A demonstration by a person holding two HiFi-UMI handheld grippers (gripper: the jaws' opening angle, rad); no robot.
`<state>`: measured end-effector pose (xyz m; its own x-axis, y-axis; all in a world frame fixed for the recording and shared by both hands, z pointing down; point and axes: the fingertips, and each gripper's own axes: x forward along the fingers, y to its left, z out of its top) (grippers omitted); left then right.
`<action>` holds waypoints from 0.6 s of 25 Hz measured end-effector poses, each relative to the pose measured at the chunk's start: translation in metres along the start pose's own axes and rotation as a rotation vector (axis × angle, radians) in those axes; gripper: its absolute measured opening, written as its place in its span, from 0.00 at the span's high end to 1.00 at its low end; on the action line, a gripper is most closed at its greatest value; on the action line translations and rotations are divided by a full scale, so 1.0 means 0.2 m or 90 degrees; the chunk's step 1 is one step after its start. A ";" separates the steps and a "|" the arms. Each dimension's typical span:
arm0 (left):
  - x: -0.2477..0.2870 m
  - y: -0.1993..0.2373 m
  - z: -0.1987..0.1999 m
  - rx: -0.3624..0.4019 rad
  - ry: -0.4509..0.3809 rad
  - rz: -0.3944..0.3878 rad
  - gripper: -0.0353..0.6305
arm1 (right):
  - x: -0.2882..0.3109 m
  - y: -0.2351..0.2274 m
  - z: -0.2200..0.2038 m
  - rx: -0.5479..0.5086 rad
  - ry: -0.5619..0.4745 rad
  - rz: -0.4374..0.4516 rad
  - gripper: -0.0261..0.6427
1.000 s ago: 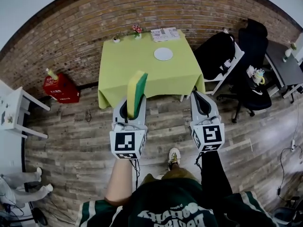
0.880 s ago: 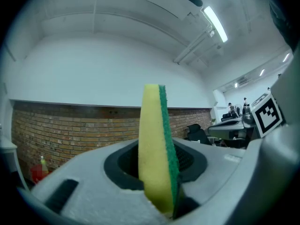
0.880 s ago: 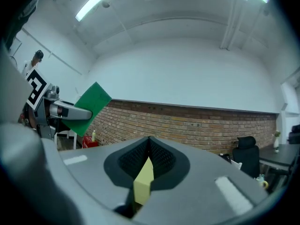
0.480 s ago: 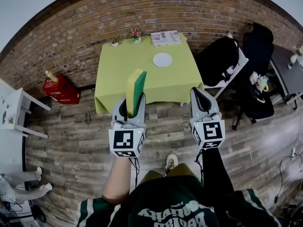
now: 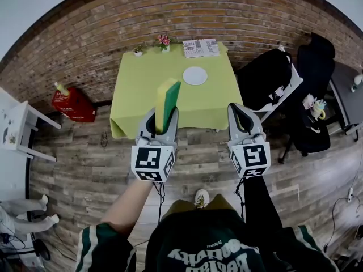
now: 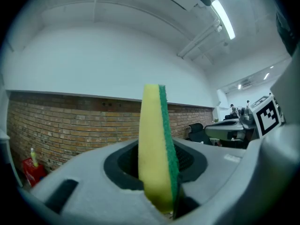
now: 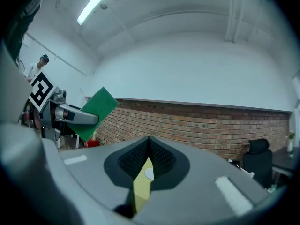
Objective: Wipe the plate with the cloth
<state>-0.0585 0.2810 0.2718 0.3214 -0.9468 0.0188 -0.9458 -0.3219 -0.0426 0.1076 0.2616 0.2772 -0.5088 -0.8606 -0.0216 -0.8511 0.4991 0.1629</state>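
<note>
A small white plate (image 5: 195, 75) lies on a table with a lime-green cloth (image 5: 142, 92) against the brick wall, well ahead of both grippers. My left gripper (image 5: 161, 115) is shut on a yellow sponge with a green scouring face (image 5: 168, 102), which sticks up out of the jaws. In the left gripper view the sponge (image 6: 157, 144) stands upright between the jaws. My right gripper (image 5: 237, 110) is held level with the left one, shut, with nothing in it. Through the slit under its closed tips the right gripper view shows the plate (image 7: 149, 174) and the sponge (image 7: 96, 110) off to the left.
A folded newspaper (image 5: 199, 47) and a pot of pink flowers (image 5: 164, 41) sit at the table's far edge. Black office chairs (image 5: 266, 75) stand to the right of the table, a red crate (image 5: 74, 105) to its left, white furniture (image 5: 14, 130) at the far left. Wooden floor lies between me and the table.
The table has drawn slightly nearer and shifted in view. The left gripper with the sponge has leaned a little to the right. Both grippers keep their state.
</note>
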 end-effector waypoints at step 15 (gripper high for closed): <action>0.23 0.03 0.05 0.029 -0.022 0.024 0.74 | 0.16 -0.17 -0.07 0.009 0.002 0.008 0.94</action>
<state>-0.0494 0.2359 0.2625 0.2879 -0.9575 -0.0187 -0.9544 -0.2853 -0.0874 0.1214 0.2160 0.2842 -0.5190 -0.8546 -0.0173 -0.8465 0.5111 0.1488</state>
